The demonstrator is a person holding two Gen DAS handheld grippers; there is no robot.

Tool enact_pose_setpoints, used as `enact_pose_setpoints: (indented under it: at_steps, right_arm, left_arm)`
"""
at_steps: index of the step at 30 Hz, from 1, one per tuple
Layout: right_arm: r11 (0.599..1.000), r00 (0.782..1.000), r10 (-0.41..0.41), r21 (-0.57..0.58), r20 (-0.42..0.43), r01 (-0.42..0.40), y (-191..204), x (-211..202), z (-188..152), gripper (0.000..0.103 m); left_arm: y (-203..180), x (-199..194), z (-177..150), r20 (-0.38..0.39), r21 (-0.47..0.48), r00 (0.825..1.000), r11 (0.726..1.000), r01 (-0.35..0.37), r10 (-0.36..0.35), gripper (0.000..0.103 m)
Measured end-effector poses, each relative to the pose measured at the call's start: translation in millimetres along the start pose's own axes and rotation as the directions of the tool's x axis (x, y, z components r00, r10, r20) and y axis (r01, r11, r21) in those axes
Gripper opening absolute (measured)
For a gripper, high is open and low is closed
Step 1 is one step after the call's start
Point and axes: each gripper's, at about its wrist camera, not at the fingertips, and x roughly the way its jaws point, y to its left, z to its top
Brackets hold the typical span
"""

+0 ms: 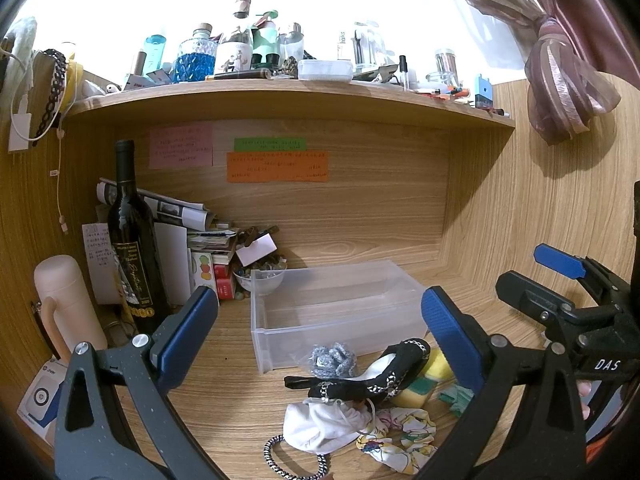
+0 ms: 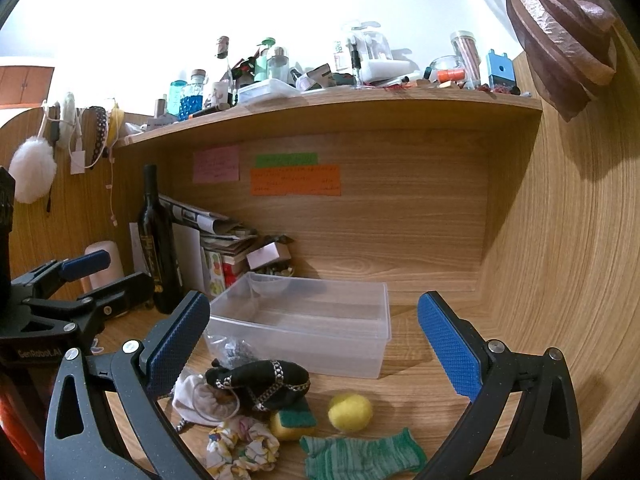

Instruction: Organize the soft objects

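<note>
Your left hand-held gripper (image 1: 320,336) and your right hand-held gripper (image 2: 314,344) both hang wide open, holding nothing, above the tabletop (image 2: 420,392). Take the clear bin (image 2: 316,320) as your landmark: the soft things lie in a heap just in front of it. A black chain-trimmed pouch (image 2: 260,382) sits nearest the bin, a white cloth (image 2: 200,398) beside it, then a sponge (image 2: 292,420), a yellow ball (image 2: 350,412), a floral scrunchie (image 2: 240,448) and a green sock (image 2: 360,456). A wine bottle (image 2: 158,240) stands left of the bin.
</note>
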Motion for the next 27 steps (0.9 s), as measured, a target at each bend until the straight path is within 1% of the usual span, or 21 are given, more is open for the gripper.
enact_pose_setpoints:
  at_steps: [9, 12, 13, 14, 15, 16, 20, 22, 25, 27]
  right_arm:
    - [1.000, 1.000, 0.009, -0.009, 0.002, -0.009, 0.8, 0.8, -2.1, 0.103]
    - [1.000, 1.000, 0.009, -0.013, -0.009, -0.009, 0.0, 1.8, -4.8, 0.103]
    - [1.000, 1.000, 0.010, -0.013, -0.015, -0.010, -0.8, 2.3, -5.9, 0.103]
    - [1.000, 1.000, 0.006, -0.013, -0.024, -0.006, -2.0, 2.9, -7.1, 0.100]
    - [1.000, 0.999, 0.002, -0.014, -0.034, -0.003, -3.6, 3.4, -8.7, 0.099]
    - [1.000, 0.999, 0.000, -0.014, -0.047, 0.000, -5.8, 4.5, -10.5, 0.096]
    - [1.000, 0.992, -0.013, 0.004, -0.122, 0.014, -18.6, 10.3, -21.3, 0.086]
    - [1.000, 0.987, -0.023, 0.011, -0.159, 0.025, -24.7, 13.1, -27.8, 0.086]
    - [0.998, 0.974, -0.052, 0.014, -0.220, 0.056, -33.8, 18.0, -40.7, 0.086]
    - [0.998, 0.960, -0.057, 0.023, -0.274, 0.066, -39.8, 23.5, -51.2, 0.086]
  left_arm:
    - [-2.6, 0.9, -1.5, -0.008, -0.001, 0.999, 1.000, 0.031, -0.031, 0.103]
    - [2.7, 5.0, -4.4, -0.027, -0.015, 0.999, 0.999, 0.040, -0.040, 0.103]
    - [4.9, 6.3, -5.2, -0.034, -0.023, 0.998, 0.999, 0.043, -0.044, 0.101]
    - [7.8, 7.8, -6.3, -0.044, -0.033, 0.998, 0.998, 0.046, -0.047, 0.098]
    - [11.6, 10.0, -7.2, -0.059, -0.044, 0.997, 0.998, 0.047, -0.049, 0.089]
    - [14.7, 11.8, -8.5, -0.073, -0.052, 0.996, 0.998, 0.046, -0.050, 0.083]
    - [30.8, 21.0, -18.4, -0.143, -0.095, 0.988, 0.994, 0.047, -0.061, 0.079]
    - [36.1, 25.9, -25.9, -0.181, -0.100, 0.982, 0.994, 0.036, -0.054, 0.075]
    - [40.7, 31.9, -41.6, -0.237, -0.089, 0.971, 0.996, 0.007, -0.028, 0.074]
    - [44.0, 35.5, -51.4, -0.271, -0.087, 0.962, 0.996, -0.001, -0.023, 0.074]
